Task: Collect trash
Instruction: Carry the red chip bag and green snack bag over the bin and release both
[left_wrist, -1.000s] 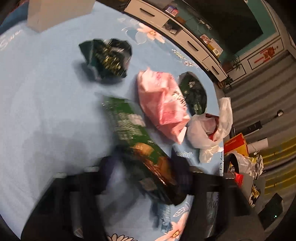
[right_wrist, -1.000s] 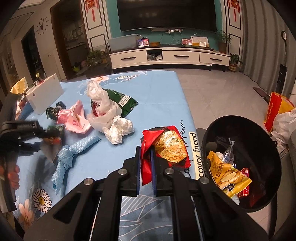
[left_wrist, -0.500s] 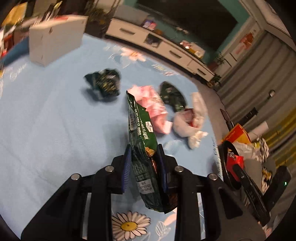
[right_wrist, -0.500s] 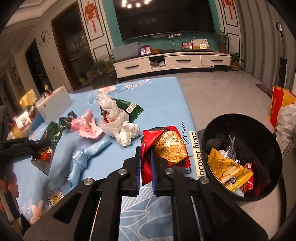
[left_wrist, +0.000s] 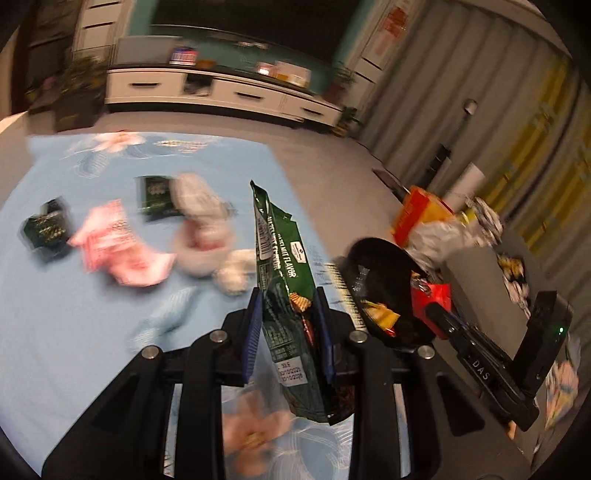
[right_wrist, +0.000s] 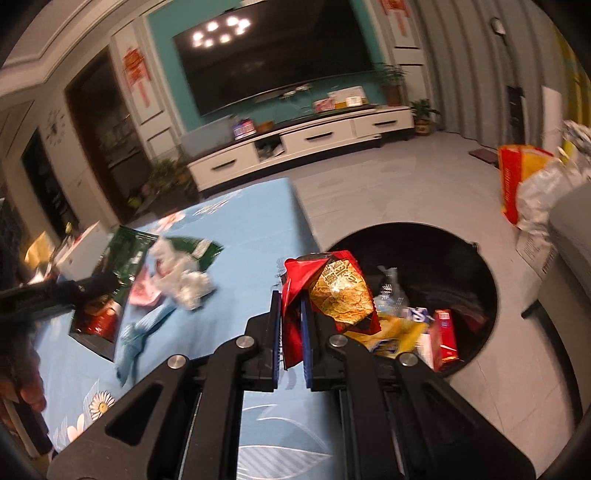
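Observation:
My left gripper (left_wrist: 289, 295) is shut on a green snack bag (left_wrist: 282, 273) and holds it upright above the blue flowered table (left_wrist: 74, 314). It also shows in the right wrist view (right_wrist: 107, 291). My right gripper (right_wrist: 291, 299) is shut on a red snack bag (right_wrist: 332, 284), held at the table's right edge beside the black trash bin (right_wrist: 480, 266). The bin (left_wrist: 373, 251) holds several wrappers. The right gripper with its red bag (left_wrist: 434, 299) shows over the bin in the left wrist view.
On the table lie a pink wrapper (left_wrist: 114, 243), two dark green wrappers (left_wrist: 46, 229) (left_wrist: 157, 194), a white plastic bag (left_wrist: 199, 221), crumpled tissue (right_wrist: 192, 286) and a blue cloth (right_wrist: 140, 332). A white box (right_wrist: 83, 251) stands at the far left. Bags (right_wrist: 524, 181) sit on the floor.
Both grippers have moved right toward the bin with their bags. The left has lifted the green bag and swung it toward the table's right edge. The red bag now reaches the bin's rim.

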